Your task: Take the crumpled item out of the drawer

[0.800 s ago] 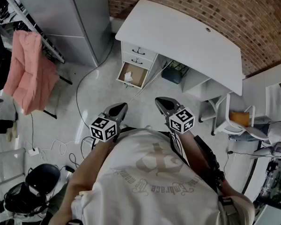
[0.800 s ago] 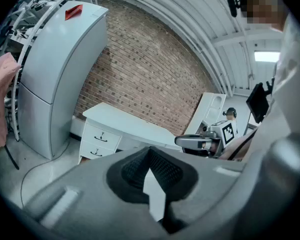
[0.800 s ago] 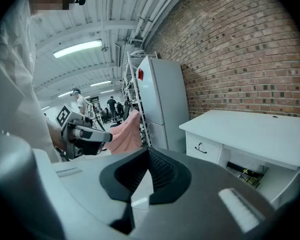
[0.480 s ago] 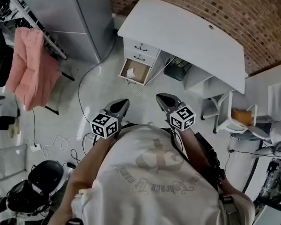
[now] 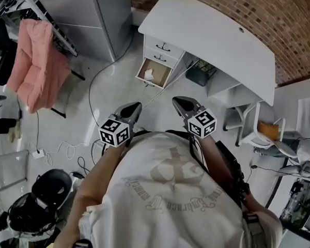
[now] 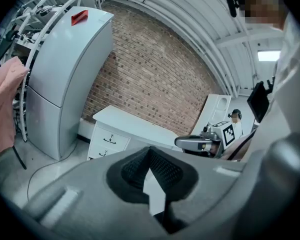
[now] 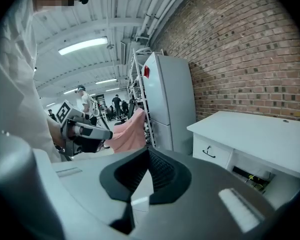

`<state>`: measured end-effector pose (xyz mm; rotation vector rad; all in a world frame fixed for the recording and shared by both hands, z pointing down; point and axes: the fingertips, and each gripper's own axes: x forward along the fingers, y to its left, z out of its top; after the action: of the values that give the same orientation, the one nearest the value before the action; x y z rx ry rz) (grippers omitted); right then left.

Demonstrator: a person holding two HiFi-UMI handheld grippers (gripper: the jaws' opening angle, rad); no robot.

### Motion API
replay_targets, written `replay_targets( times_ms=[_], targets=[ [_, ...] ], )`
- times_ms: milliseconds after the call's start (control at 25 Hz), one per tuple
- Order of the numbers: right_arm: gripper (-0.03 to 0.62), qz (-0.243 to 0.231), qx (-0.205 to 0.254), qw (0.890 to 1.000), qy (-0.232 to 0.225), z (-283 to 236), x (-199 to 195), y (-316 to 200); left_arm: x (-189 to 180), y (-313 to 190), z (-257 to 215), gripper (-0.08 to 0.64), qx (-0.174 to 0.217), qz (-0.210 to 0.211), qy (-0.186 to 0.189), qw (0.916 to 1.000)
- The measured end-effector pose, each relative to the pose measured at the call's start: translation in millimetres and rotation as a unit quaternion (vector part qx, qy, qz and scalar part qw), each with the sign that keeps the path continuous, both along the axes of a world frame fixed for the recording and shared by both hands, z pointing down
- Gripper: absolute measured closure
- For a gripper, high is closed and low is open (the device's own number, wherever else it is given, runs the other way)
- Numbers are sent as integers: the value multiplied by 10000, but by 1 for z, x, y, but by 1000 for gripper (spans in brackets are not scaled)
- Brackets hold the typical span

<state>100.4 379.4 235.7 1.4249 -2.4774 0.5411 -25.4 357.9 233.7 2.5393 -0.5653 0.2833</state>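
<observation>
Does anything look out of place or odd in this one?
On the desk, the bottom drawer stands pulled open, with a crumpled white item lying inside it. The two drawers above are shut. Nothing looks spilled or damaged.

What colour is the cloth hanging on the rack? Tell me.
Pink. The cloth shows best in the head view.
</observation>
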Motion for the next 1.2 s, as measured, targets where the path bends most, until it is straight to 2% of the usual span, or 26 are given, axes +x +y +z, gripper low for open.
replay_targets(
  times_ms=[280,520,840,1200],
  targets=[
    [586,-161,-150,9998,19,9,-16,-12,-22,-8,12,558,-178,-310,-61,9993],
    [586,-143,-461,9988,12,30,-10,-35,-23,-23,23,558,-295,-396,-202,9986],
    [586,-541,-755,9957,-46,50,-13,-113,-15,-86,31,557,-205,-451,-643,9967],
    [586,-1114,-1136,9870,229,85,-3,-209,19,-170,36,558,-302,-539,-874,9943]
  ],
)
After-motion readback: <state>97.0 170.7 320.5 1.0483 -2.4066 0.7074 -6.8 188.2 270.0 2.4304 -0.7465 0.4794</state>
